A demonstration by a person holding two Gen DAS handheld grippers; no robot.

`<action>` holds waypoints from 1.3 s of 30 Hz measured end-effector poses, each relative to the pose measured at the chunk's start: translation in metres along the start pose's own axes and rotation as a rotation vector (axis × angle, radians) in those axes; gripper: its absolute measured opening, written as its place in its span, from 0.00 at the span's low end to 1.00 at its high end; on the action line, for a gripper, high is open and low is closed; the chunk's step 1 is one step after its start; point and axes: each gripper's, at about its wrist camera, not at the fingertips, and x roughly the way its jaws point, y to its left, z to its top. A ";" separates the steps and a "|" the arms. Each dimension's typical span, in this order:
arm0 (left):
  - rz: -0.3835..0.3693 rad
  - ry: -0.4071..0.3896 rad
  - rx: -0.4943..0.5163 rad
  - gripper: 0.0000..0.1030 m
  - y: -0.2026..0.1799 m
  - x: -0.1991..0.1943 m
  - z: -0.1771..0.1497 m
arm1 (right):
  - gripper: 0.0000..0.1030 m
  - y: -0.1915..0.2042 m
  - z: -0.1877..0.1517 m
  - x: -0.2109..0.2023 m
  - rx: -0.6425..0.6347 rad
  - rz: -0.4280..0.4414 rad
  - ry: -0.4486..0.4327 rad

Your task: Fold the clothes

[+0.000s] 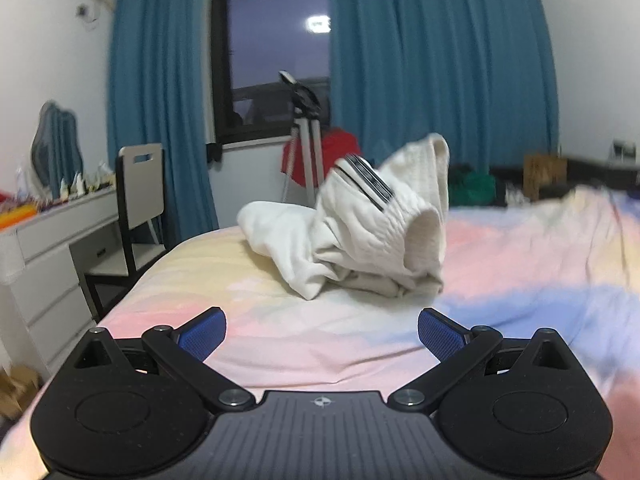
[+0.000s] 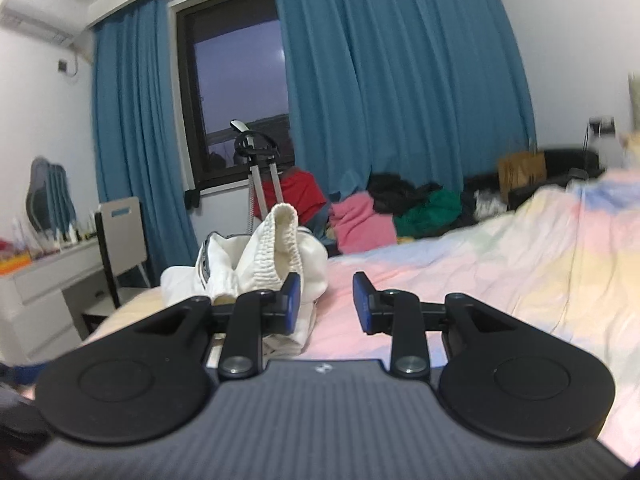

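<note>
Left gripper (image 1: 322,334): jaws spread wide, nothing between the blue pads (image 1: 202,338), hovering low over the bedspread (image 1: 520,264). White garment (image 1: 360,232) lies ahead of it and slightly right, apart from the pads, bunched in a heap on the bed. One ribbed end stands up and folds over; a dark striped band (image 1: 366,182) runs diagonally across its top. The heap's long axis runs roughly left to right across this view, a flatter part trailing to the left.

Right gripper (image 2: 326,302): jaws part open, gap holds only bedspread. Garment (image 2: 276,248) sits just left of its left pad (image 2: 292,300) and ahead; whether they touch I cannot tell. Ribbed cuff (image 2: 285,220) points up.

No containers visible.
</note>
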 end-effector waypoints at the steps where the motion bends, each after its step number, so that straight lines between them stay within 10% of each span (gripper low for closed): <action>1: 0.000 0.002 0.028 1.00 -0.007 0.009 0.003 | 0.32 -0.004 -0.001 0.003 0.017 -0.008 0.010; 16: 0.073 -0.108 0.230 0.82 -0.071 0.156 0.053 | 0.32 -0.042 -0.024 0.067 0.155 -0.096 0.119; 22: 0.126 -0.089 0.097 0.41 -0.059 0.180 0.082 | 0.32 -0.040 -0.039 0.088 0.131 -0.078 0.161; 26: 0.112 -0.142 0.023 0.11 -0.035 0.164 0.098 | 0.32 -0.038 -0.041 0.089 0.123 -0.068 0.162; 39: 0.029 -0.208 -0.142 0.09 0.104 0.006 0.090 | 0.32 -0.001 -0.037 0.064 -0.019 0.085 0.146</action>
